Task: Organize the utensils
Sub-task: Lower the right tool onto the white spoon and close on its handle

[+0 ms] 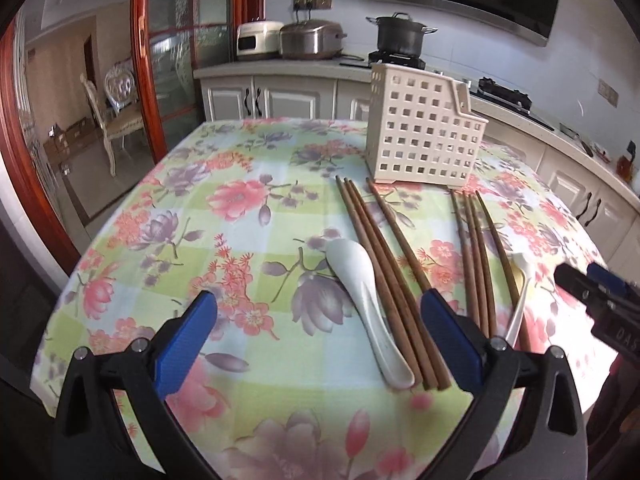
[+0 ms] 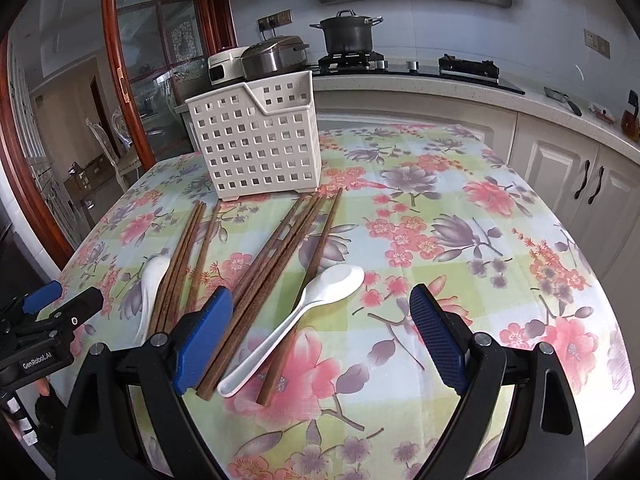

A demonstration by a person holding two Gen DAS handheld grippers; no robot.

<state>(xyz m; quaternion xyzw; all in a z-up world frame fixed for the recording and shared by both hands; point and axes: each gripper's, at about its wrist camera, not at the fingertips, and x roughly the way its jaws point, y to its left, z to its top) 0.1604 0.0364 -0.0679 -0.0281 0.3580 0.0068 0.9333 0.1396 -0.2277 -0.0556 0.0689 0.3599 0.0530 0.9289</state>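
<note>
The left gripper [image 1: 318, 310] is held wide apart above a white spoon [image 1: 368, 312] and three chopsticks [image 1: 390, 284]; farther right – four chopsticks [image 2: 280, 276] and another spoon [image 2: 304, 316] are framed by the right gripper [image 2: 322, 306], equally spread, empty. The perforated caddy [image 2: 260, 148] is seen behind, upright.

the tabletop [image 1: 248, 208] wears a cloth checked in pale green, light blue and white, strewn with pink, coral and dull purple flowers. the utensil basket [image 1: 420, 132] is cream, pierced all over with a grid of small square holes. the chopsticks [image 1: 384, 276] are reddish brown wood. both spoons are white, one [image 1: 366, 304] beside the left bundle and one [image 2: 304, 312] across the right bundle. each tool, left [image 1: 320, 320] and right [image 2: 320, 320], is black with blue textured pads [image 2: 434, 332]. the pot [image 2: 347, 34] on the stove is dark grey.
</note>
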